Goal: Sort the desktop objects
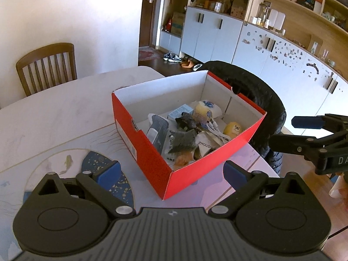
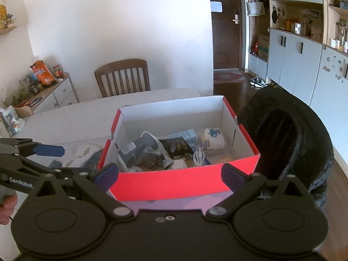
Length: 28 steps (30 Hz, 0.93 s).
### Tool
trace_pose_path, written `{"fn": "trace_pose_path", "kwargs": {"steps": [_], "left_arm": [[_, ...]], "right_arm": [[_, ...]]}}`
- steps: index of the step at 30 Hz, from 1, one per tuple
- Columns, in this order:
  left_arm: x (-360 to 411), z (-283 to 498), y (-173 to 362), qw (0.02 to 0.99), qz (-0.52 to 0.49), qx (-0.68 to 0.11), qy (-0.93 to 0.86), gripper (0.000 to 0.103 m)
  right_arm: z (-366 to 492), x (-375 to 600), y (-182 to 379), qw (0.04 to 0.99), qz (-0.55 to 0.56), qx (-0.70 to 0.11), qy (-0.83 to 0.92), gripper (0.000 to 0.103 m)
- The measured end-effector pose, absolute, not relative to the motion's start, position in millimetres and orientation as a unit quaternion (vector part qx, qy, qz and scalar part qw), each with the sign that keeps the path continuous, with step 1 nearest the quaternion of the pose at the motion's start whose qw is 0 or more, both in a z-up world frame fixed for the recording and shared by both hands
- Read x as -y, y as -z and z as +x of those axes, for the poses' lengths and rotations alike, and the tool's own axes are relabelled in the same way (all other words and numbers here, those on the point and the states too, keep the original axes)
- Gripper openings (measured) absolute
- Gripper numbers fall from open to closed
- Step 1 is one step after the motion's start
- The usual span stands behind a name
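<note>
We see a pale desk (image 1: 54, 113) carrying an open red box (image 1: 150, 158) with a white inside, which stands near the desk's right edge. Beyond that edge, just beside the box, a black padded jacket (image 2: 304, 143) hangs over a chair back. A wooden chair (image 2: 122, 77) stands at the far side of the desk against the white wall. On the desk to the left of the box lies a printed mat (image 1: 104, 163) with a dark blue, gold-speckled patch and small fish drawings.

The sorted things lie heaped in the near half of the box: a dark grey packet (image 2: 139, 146), a pale blue carton (image 2: 184, 134), a white and yellow wrapped bundle with blue print (image 2: 212, 140), a dark crumpled wrapper (image 1: 182, 140), a coiled white cable (image 2: 199, 157) and a small yellow ball with a face (image 1: 232, 128) near the right wall.

Our left claw (image 1: 171, 173) hovers before the near corner of the box, its blue-padded fingers (image 1: 108, 173) spread wide and gripping nothing. Our right claw (image 2: 169, 174) faces the box's near red wall, likewise spread wide and empty; from the left wrist view it reaches in from the right, apart from the box
</note>
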<state>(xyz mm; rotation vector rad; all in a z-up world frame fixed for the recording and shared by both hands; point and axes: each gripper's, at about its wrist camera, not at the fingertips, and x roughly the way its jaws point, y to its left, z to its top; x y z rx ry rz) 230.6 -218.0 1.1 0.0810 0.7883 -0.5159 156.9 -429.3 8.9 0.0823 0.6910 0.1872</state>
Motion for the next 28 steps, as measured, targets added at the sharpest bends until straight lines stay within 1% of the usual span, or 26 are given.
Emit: {"fn": "trace_pose_path", "kwargs": {"steps": [28], "left_arm": [[196.6,219.7,-2.8,0.888,0.034,-0.374,0.266,0.101]], "right_arm": [[145.4,404.5,-9.0,0.936,0.038,-0.344,-0.07,0.101]]}}
